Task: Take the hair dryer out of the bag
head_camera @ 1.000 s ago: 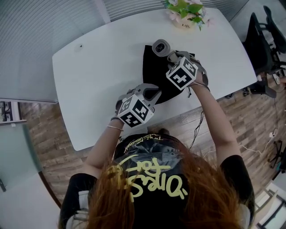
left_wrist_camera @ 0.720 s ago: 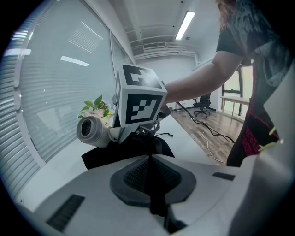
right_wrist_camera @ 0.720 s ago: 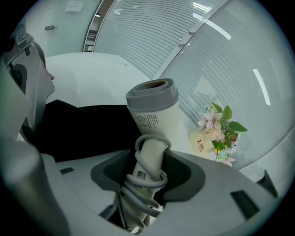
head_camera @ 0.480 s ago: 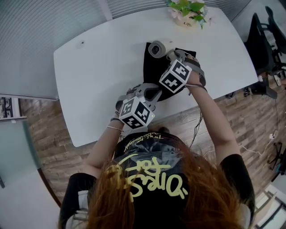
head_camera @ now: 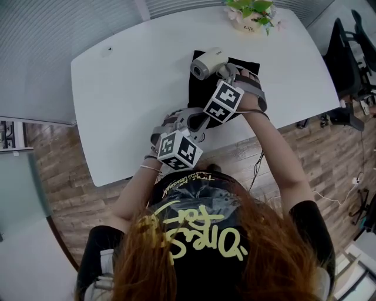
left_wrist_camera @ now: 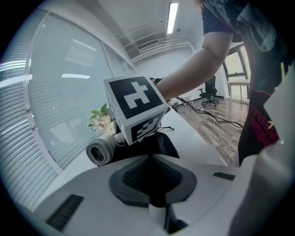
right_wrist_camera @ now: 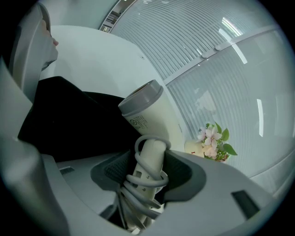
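One second has rolled the right claw [head_camera: 228, 73], clenched on the cord-wrapped handle of the white hair dryer [head_camera: 208, 60], so the barrel now lies leftward above the black bag [head_camera: 197, 94], seemingly all but free. The left claw [head_camera: 197, 122], apparently pinching the bag's near hem, has just eased its jaws slightly. Bare surface [head_camera: 129, 88] lies open leftward; the flower pot [head_camera: 247, 16] stands near beyond, and the bag reaches almost to the surface's near edge.
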The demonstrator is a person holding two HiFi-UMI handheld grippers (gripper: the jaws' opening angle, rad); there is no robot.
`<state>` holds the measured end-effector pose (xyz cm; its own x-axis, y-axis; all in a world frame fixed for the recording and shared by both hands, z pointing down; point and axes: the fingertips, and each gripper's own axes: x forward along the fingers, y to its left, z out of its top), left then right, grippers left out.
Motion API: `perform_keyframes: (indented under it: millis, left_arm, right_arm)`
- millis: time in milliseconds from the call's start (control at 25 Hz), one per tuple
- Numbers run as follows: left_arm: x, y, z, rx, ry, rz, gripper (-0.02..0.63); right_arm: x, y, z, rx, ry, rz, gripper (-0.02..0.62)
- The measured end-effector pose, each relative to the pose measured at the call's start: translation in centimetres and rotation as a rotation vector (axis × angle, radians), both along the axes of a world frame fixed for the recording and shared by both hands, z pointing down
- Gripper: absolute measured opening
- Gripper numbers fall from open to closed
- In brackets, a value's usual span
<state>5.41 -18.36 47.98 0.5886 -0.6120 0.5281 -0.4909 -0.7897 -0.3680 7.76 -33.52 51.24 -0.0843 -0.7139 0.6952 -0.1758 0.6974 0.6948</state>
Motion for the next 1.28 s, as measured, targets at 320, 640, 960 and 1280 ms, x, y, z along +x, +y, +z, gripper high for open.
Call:
perform_keyframes:
  millis: [320, 640, 960, 1280]
  left_arm:
    - [-0.2, 0.4, 0.5, -0.028, 0.009, -0.029, 0.025]
    - [-0.6, 0.9, 0.4, -0.161, 0.108, -0.072, 0.029]
    - [-1.0, 0.7, 0.8, -0.341, 0.300, -0.161, 0.031]
    - [-1.5, 0.5, 1.1, -0.446, 0.376, -0.208, 0.031]
  right_arm:
    - [-0.2, 0.1, 0.4, 0.056, 0.071, -0.019, 0.219]
    - [-0.3, 0.2, 0.4, 0.091, 0.094, -0.030, 0.218]
    - [-0.3, 0.2, 0.4, 0.127, 0.115, -0.047, 0.218]
    - [-0.4, 0.3, 0.3, 0.187, 0.156, -0.059, 0.216]
